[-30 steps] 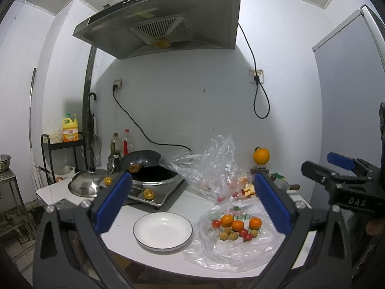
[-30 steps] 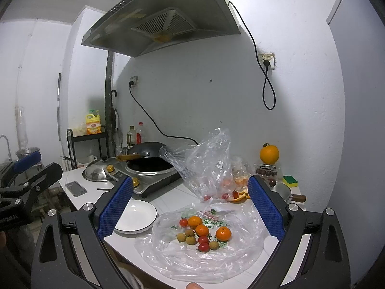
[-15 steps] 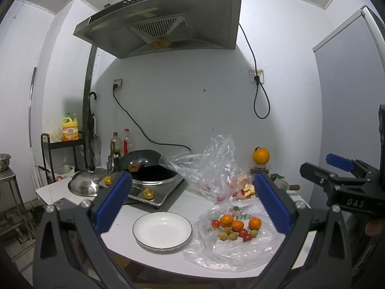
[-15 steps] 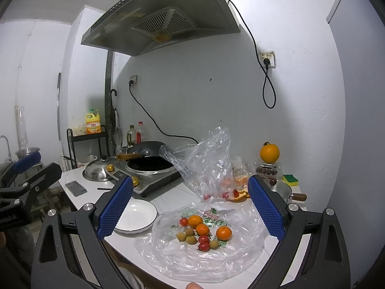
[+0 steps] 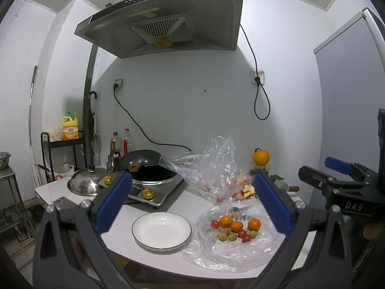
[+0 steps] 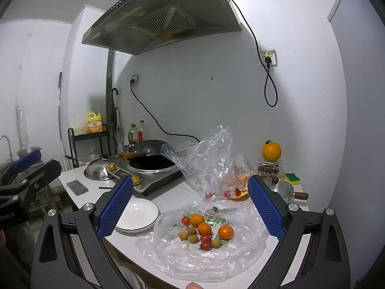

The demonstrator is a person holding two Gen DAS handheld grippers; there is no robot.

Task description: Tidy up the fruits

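Crinkled clear plastic is seen in the bag (image 6: 204,252), glossy white glaze on the plate (image 5: 161,230), brushed metal on the hood (image 5: 163,19).

Fruit inside upright crumpled bag (image 6: 211,166) blurred by plastic; fingertip (image 6: 192,285) cut by bottom edge.

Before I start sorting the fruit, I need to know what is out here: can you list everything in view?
Plate: one, white with dark rim, empty, counter front, left of the fruit.
Flat plastic bag: one, clear, spread under the loose fruit.
Mandarins: three, orange, on the flat bag.
Cherry tomatoes: about four, red, among the mandarins.
Small brown fruits: about four, tan, same pile.
Upright plastic bag: one, clear, behind the pile.
Large orange: one, back right by the wall.
Wok: one, black, on the cooker.
Pot lid: one, steel, left of the cooker.
Phone: one, grey, counter's left edge.
Left gripper: blue pads, open.
Right gripper: blue pads, open.
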